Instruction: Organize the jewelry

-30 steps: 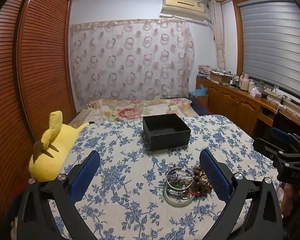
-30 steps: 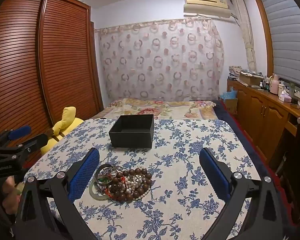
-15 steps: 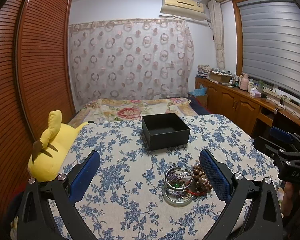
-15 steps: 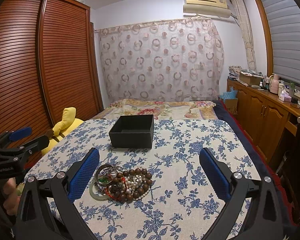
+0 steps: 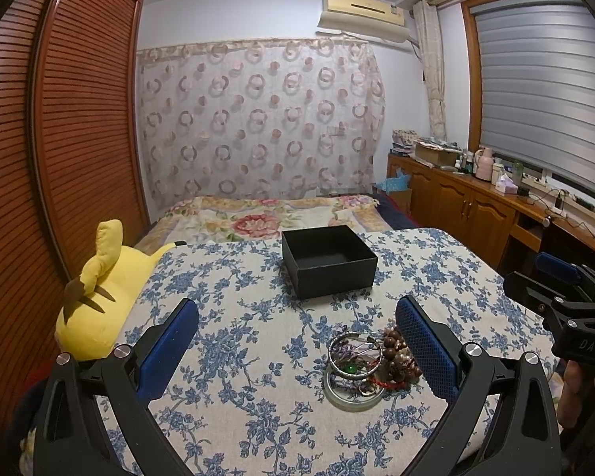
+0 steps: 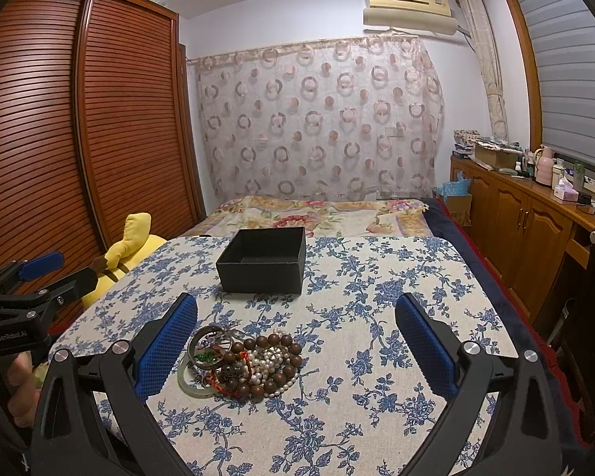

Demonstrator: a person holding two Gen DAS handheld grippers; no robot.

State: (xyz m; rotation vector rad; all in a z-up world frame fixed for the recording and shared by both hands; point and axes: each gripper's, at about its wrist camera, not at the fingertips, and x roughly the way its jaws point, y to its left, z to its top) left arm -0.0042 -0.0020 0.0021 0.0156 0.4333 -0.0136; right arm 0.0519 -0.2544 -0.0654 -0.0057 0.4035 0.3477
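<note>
A pile of jewelry (image 6: 246, 363) lies on the blue-flowered tablecloth: silver bangles, a pale jade bangle, brown wooden beads, white pearls, a red cord. In the left wrist view the pile (image 5: 367, 365) sits just left of the right finger. An open, empty black box (image 6: 263, 265) stands behind it, also in the left wrist view (image 5: 329, 260). My left gripper (image 5: 297, 341) is open and empty above the table's near edge. My right gripper (image 6: 297, 341) is open and empty, its left finger beside the pile.
A yellow plush toy (image 5: 99, 309) lies at the table's left edge. A bed (image 6: 321, 214) with a floral cover stands behind the table. Wooden cabinets (image 6: 527, 222) line the right wall, a slatted wardrobe (image 6: 79, 139) the left.
Both grippers have barely shifted; the views are nearly the same. Nothing was taken hold of or let go.
</note>
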